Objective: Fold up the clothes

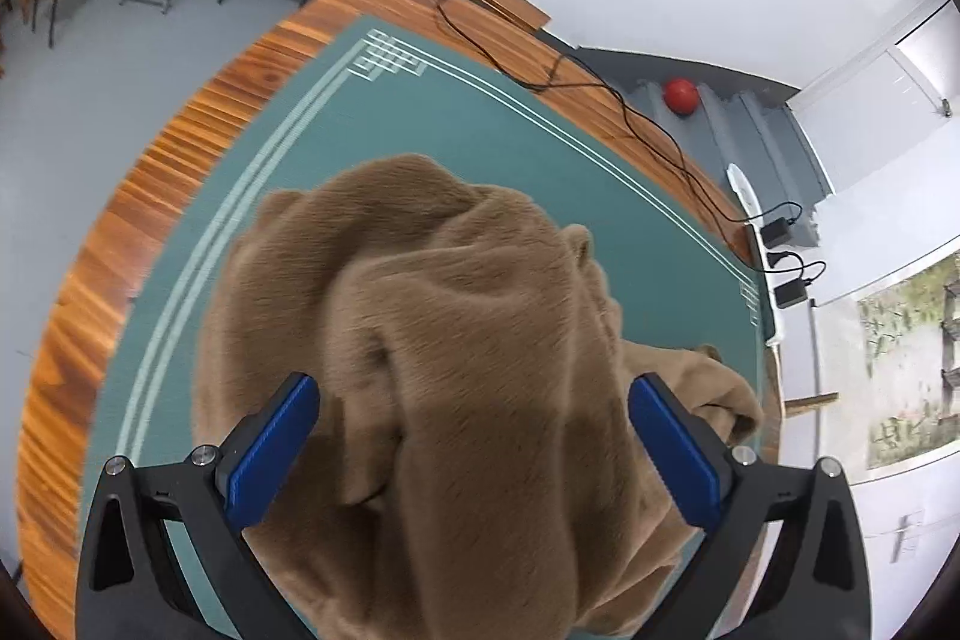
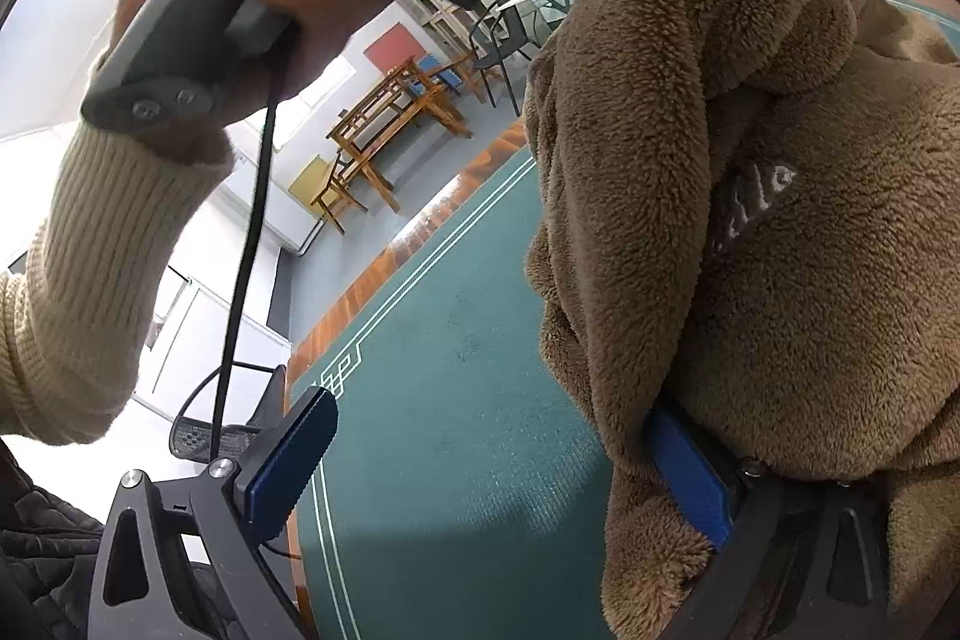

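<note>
Early step: brown fleece garment (image 1: 468,340) bunched on green tabletop (image 1: 420,112), left claw (image 1: 474,436) and right claw (image 2: 492,466) both spread apart, ungripped; next needs edge grasp to spread flat.

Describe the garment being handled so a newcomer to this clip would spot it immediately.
Find the wooden table topped with a green mat. Bunched on the mat between the open left gripper fingers lies the brown fleece garment. It is the only soft, fuzzy tan thing there; nearby are just thin black cables.
</note>
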The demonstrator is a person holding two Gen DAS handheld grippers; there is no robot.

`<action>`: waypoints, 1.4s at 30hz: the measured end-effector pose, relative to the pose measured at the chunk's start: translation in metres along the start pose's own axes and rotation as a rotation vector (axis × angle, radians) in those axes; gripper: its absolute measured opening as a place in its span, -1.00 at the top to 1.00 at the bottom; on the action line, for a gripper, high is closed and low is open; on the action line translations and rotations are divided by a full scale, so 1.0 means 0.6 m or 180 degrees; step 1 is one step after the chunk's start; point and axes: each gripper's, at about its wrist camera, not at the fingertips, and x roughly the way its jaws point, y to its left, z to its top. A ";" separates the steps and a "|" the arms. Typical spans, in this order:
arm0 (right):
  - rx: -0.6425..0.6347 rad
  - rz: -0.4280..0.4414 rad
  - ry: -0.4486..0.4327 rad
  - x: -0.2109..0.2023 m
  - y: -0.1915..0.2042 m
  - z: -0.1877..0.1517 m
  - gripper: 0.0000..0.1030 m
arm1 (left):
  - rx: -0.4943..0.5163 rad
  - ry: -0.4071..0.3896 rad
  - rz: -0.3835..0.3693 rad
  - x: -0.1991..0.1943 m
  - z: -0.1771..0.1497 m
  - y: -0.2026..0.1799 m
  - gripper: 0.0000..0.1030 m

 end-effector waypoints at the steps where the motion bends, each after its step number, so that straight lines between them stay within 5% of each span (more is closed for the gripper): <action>1: 0.0002 0.0002 -0.0010 0.002 -0.002 -0.002 -0.98 | -0.0039 0.0029 0.0020 0.012 0.004 0.007 -1.00; 4: -0.0019 -0.0006 -0.0034 0.011 0.007 -0.003 -0.98 | -0.0232 0.0125 0.0121 0.048 0.018 0.035 -0.91; 6: -0.0079 -0.0037 -0.0044 0.014 0.008 -0.011 -0.98 | -0.0368 0.0148 0.0145 0.058 0.008 0.052 -0.66; 9: -0.0142 -0.0055 -0.0057 0.024 0.017 -0.017 -0.98 | -0.0494 0.0158 0.0109 0.049 -0.007 0.081 0.04; 15: -0.0101 -0.0019 0.0001 0.027 0.022 -0.015 -0.98 | -0.0572 -0.0033 0.0087 -0.022 -0.074 0.125 0.66; 19: 0.0139 0.0046 0.0054 0.008 0.019 -0.003 -0.98 | -0.0747 -0.0118 0.0156 -0.069 -0.105 0.179 0.69; 26: 0.0307 -0.0046 -0.0637 -0.100 -0.004 0.062 -0.98 | -0.1060 -0.0093 0.0142 -0.124 -0.181 0.263 0.69; 31: 0.0500 -0.0658 -0.0930 -0.170 -0.076 0.146 -0.98 | -0.1185 -0.0122 0.0037 -0.155 -0.220 0.298 0.69; 35: 0.0622 -0.1280 -0.0742 -0.119 -0.115 0.257 -0.75 | -0.1199 -0.0086 -0.0011 -0.170 -0.255 0.301 0.69; 38: 0.0833 -0.1417 -0.0490 -0.146 -0.175 0.305 -0.18 | -0.1246 -0.0074 -0.0037 -0.166 -0.276 0.307 0.69; 42: 0.0985 -0.1459 -0.0143 -0.101 -0.224 0.333 -0.04 | -0.1280 -0.0084 -0.0054 -0.198 -0.318 0.322 0.69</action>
